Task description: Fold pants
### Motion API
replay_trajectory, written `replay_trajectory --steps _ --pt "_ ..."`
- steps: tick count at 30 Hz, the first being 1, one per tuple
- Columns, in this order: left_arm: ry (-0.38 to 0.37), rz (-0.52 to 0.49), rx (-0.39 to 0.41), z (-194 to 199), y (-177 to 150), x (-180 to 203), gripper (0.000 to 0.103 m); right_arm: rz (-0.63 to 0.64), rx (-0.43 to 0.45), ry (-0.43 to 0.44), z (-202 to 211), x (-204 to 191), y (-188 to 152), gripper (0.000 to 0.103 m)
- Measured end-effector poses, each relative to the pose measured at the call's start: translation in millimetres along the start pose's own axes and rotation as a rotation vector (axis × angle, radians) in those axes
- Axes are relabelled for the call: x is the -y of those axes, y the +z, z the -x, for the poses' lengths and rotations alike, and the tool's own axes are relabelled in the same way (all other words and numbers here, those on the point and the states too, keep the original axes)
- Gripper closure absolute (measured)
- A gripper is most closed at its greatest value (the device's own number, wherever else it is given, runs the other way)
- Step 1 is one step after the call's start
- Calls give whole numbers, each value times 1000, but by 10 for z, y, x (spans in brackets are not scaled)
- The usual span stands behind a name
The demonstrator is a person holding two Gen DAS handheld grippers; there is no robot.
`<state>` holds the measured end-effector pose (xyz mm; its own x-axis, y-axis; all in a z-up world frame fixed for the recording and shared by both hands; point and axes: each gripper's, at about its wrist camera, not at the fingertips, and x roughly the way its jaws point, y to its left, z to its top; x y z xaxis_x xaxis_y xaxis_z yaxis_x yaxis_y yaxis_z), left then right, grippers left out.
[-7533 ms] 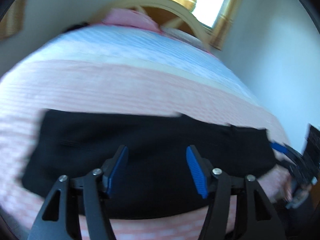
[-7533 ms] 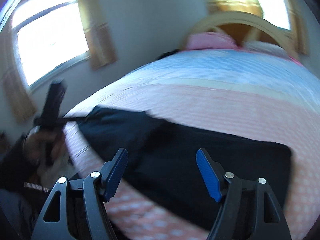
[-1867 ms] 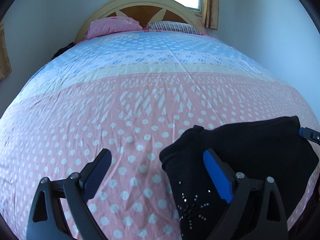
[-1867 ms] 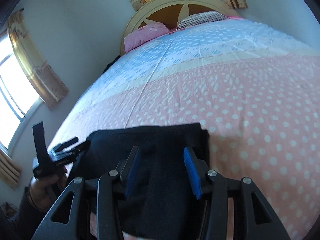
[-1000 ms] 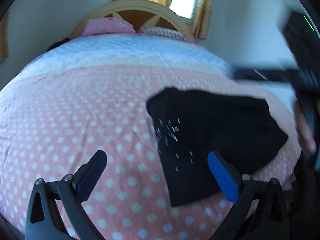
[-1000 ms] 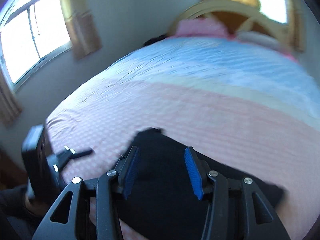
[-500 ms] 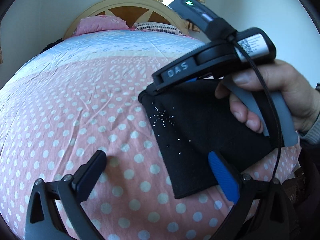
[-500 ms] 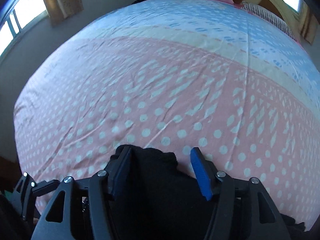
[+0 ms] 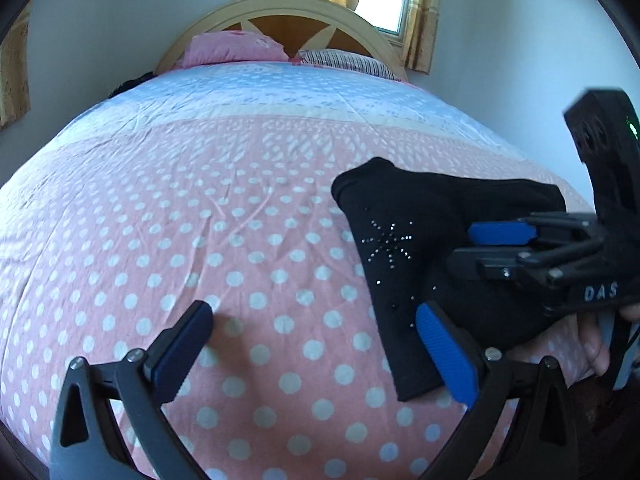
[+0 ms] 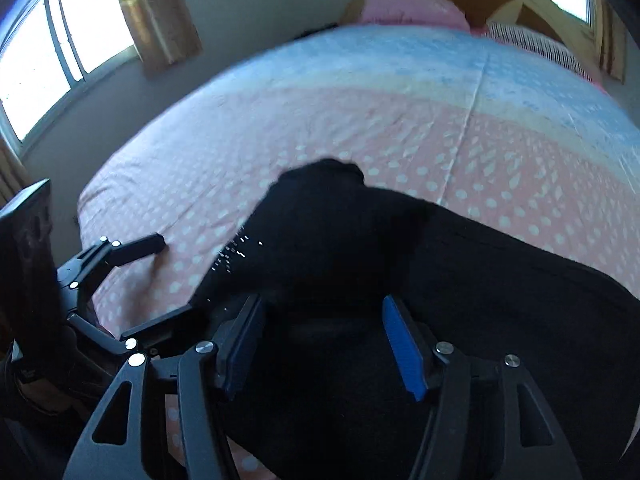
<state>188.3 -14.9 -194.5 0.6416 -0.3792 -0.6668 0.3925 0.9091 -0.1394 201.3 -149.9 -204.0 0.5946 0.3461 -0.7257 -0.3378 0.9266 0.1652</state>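
Observation:
The black pants (image 9: 424,216) lie folded in a compact bundle near the right foot corner of the bed, a rhinestone star on top. In the right wrist view the pants (image 10: 360,240) fill the lower middle. My left gripper (image 9: 316,344) is open just above the pink dotted bedspread (image 9: 200,220); its right fingertip sits over the bundle's near edge. My right gripper (image 10: 322,344) is open low over the pants, jaws apart with the cloth under them. It shows as the right gripper (image 9: 500,248) coming in sideways, held by a hand (image 9: 596,344). The left gripper (image 10: 152,284) appears at the left edge.
The bed runs back to a rounded wooden headboard (image 9: 288,20) with a pink pillow (image 9: 236,46) and a striped pillow (image 9: 344,60). Curtained windows (image 10: 60,40) are on the left wall and behind the headboard. The bed's foot edge lies just under both grippers.
The long pants from seconds ago are now a compact bundle. In the last half second my right gripper dropped from above the bundle to its right side, low over the cloth.

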Motion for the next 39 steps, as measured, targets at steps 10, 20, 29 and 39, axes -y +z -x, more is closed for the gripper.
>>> replay_trajectory --steps 10,20,29,39 --pt "-59 78 17 1 210 -134 0 -216 245 -65 1104 708 -333 41" --pt "-83 27 -67 -330 404 145 0 -534 205 -109 1117 1556 -870 41" --pt "-111 -35 -102 -386 437 296 3 -575 211 -22 1076 1638 -1015 49" --pt "-130 -87 -110 -433 453 376 11 -632 220 78 928 1705 -1056 58"
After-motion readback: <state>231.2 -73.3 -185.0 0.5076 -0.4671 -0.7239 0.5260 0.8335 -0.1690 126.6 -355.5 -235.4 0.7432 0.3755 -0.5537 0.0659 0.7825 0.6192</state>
